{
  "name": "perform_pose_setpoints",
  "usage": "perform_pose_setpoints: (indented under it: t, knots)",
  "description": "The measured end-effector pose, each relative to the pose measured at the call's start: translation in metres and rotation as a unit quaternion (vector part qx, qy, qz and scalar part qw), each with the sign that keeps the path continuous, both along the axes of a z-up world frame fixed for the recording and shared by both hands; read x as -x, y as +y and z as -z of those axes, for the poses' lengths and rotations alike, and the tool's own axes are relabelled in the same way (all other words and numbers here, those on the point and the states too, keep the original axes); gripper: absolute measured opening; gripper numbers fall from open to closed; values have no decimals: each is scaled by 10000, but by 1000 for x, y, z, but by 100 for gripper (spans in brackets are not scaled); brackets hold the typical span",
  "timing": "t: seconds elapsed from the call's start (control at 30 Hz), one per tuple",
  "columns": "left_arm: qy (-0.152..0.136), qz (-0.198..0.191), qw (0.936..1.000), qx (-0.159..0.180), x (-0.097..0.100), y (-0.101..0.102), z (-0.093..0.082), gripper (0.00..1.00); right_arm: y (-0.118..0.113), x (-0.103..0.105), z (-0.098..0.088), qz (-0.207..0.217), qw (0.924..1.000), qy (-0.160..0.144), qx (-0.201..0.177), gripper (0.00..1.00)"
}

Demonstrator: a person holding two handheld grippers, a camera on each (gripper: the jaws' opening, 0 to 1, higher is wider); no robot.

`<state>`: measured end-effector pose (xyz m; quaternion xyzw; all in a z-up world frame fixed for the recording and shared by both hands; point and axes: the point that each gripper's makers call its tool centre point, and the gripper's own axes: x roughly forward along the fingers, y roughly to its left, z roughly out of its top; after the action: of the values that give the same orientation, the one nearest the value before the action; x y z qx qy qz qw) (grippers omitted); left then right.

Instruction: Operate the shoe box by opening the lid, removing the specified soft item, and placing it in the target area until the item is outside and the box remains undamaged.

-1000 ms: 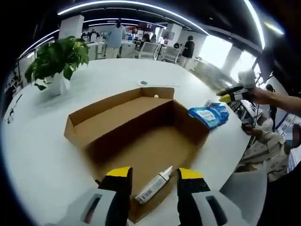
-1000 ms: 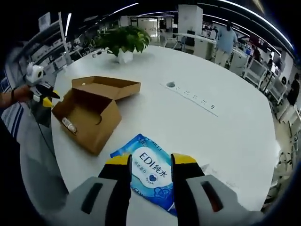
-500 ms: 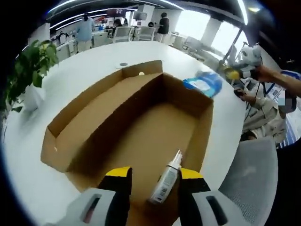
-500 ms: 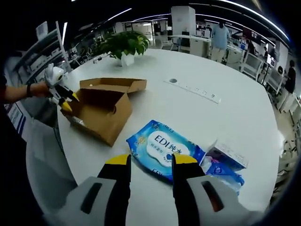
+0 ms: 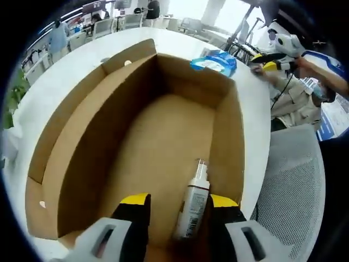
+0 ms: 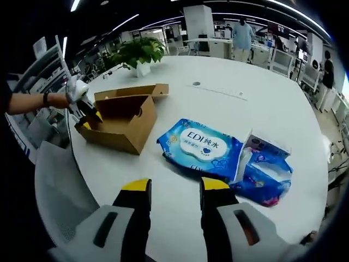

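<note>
Bottle (image 5: 192, 210) lies boxed — between left gripper (image 5: 177, 203) jaws.

Box interior: open from above inside the shoe box (image 5: 163, 136), lid folded back at left.
Obstacle inside: spray bottle (image 5: 192, 207) lay by the near right wall.
Table (image 6: 262, 109): bare far; wipes pack (image 6: 199, 147) and tissue box (image 6: 264, 164) blocked right.

Potted plant (image 6: 138, 52), mesh chair (image 5: 297, 185).

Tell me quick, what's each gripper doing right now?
Left gripper: open, jaws around the bottle in the box.
Right gripper: open, empty, over the table.
</note>
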<state>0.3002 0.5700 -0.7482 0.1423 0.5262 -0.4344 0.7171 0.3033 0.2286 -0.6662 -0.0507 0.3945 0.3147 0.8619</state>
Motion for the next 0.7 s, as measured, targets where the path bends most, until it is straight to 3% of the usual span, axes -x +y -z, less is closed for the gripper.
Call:
perform_pose_setpoints:
  t: [0.33,0.53,0.63,0.7]
  knots:
    - [204,311,9993,-24,5,-2,12,44,-2,17,-4,174,9998,-14,-30,33]
    - [105,639,9978,-136,8,-3,11,44,0,22,-4,215,9998,-6,-27,33]
    - [-71,1063,9921,-665,9,12,17,43,0,22,-5,214,9998,-18,-11,33]
    - [-78,1176,9904,-721,13,14,22,43,-1,22,-6,245,9997,-28,-26,33]
